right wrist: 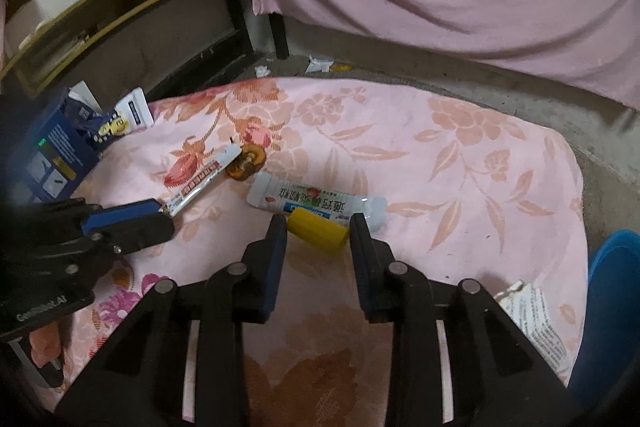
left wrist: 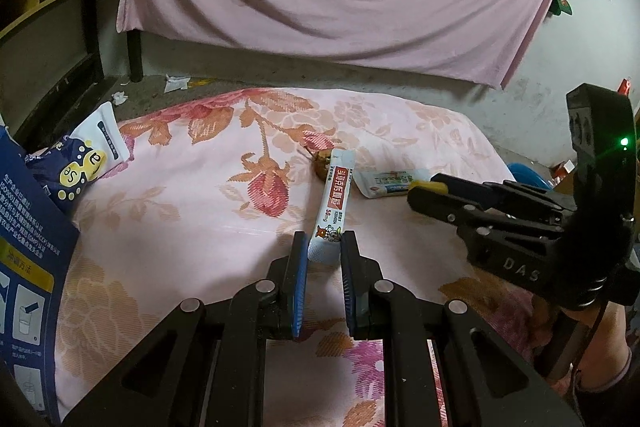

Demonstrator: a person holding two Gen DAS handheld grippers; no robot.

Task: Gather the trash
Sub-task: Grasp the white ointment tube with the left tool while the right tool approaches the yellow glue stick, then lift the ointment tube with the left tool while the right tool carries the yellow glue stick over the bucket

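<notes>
Left wrist view shows my left gripper (left wrist: 324,241) nipped tight on the near end of a white sachet with red print (left wrist: 333,199), which lies lengthwise away from me on the pink floral cloth (left wrist: 192,211). Just past its far end sits a brownish fruit core (left wrist: 322,163), and beside that a second, pale sachet (left wrist: 386,183) lies crosswise. From the right wrist view, my right gripper (right wrist: 319,227) stands partly open with a small yellow cylinder (right wrist: 318,230) lying between its fingers; I cannot tell whether the pads press on it. The pale sachet is just beyond that cylinder, touching or nearly so. At the cloth's left edge stand a dark blue box (left wrist: 28,227) and a blue and white pouch (left wrist: 80,163). A blue bin (right wrist: 608,307) shows at the right.
</notes>
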